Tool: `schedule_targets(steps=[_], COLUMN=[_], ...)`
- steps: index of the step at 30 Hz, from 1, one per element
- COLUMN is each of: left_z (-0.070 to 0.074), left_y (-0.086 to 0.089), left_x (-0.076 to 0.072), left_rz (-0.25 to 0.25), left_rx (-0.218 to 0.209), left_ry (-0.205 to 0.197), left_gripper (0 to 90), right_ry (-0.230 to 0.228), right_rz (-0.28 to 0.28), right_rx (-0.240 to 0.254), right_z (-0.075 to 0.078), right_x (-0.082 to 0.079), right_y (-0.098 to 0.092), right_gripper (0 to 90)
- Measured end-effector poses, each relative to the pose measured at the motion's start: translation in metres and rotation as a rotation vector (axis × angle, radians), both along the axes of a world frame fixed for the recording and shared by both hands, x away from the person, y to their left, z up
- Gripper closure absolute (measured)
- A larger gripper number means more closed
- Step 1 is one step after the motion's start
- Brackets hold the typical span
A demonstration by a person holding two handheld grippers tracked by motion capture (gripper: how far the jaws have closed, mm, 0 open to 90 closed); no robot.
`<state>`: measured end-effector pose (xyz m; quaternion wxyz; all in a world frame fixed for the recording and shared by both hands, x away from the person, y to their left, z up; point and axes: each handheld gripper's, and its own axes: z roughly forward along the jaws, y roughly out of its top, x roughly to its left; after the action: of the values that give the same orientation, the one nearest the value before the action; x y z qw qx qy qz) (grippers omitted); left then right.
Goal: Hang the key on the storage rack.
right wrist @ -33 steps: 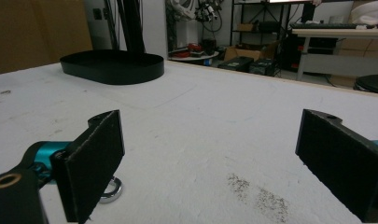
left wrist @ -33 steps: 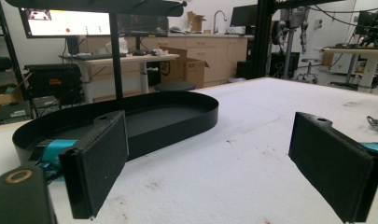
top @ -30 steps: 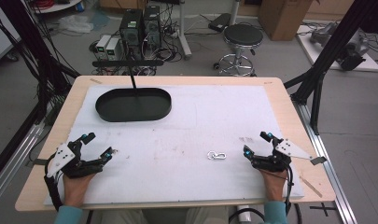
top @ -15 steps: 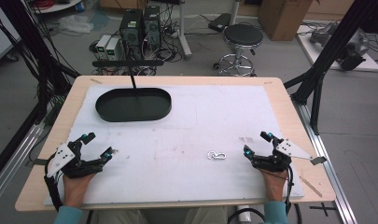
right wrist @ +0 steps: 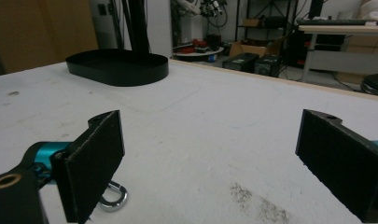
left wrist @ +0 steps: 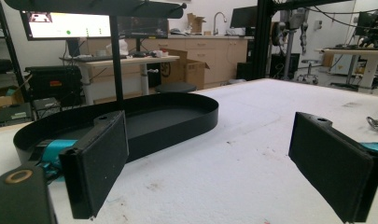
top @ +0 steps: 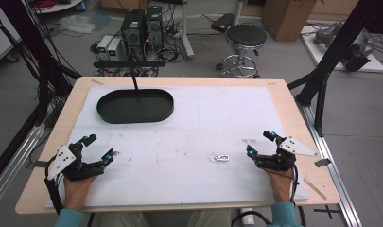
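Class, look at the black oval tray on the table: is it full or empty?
Empty. The high view shows the black oval tray's bare dark floor, and the left gripper view shows nothing inside its wall.

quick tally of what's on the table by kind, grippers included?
Black oval tray: 1
Metal clip: 1
Grippers: 2, left gripper and right gripper, both open
White mat: 1
Total: 5
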<state>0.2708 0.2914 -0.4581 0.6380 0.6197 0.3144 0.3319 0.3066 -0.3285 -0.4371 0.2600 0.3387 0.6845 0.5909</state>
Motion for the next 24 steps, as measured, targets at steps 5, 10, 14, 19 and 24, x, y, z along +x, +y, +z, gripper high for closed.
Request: schedule_targets(steps=[5, 10, 14, 19, 24], left_z=[0.000, 0.000, 0.000, 0.000, 0.000], left_y=[0.000, 0.000, 0.000, 0.000, 0.000], left_x=[0.000, 0.000, 0.000, 0.000, 0.000], left_rz=[0.000, -0.001, -0.001, -0.001, 0.000], left_rx=[-0.001, -0.005, -0.005, -0.005, -0.006], left_ry=[0.000, 0.001, 0.001, 0.001, 0.000], left_gripper=[12.3, 12.3, 12.3, 12.3, 12.3], right_ry=[0.034, 0.067, 0.108, 0.149, 0.192], right_rz=[0.076, 0.169, 0.262, 0.377, 0.437], right_rx=[-0.023, -0.108, -0.186, -0.272, -0.292], right_z=[0.019, 0.035, 0.042, 0.043, 0.044], right_x=[0.007, 0.015, 0.022, 0.030, 0.036], right_y=[0.004, 0.014, 0.027, 0.044, 0.053], right_gripper=[7.3, 7.3, 7.3, 7.3, 7.3])
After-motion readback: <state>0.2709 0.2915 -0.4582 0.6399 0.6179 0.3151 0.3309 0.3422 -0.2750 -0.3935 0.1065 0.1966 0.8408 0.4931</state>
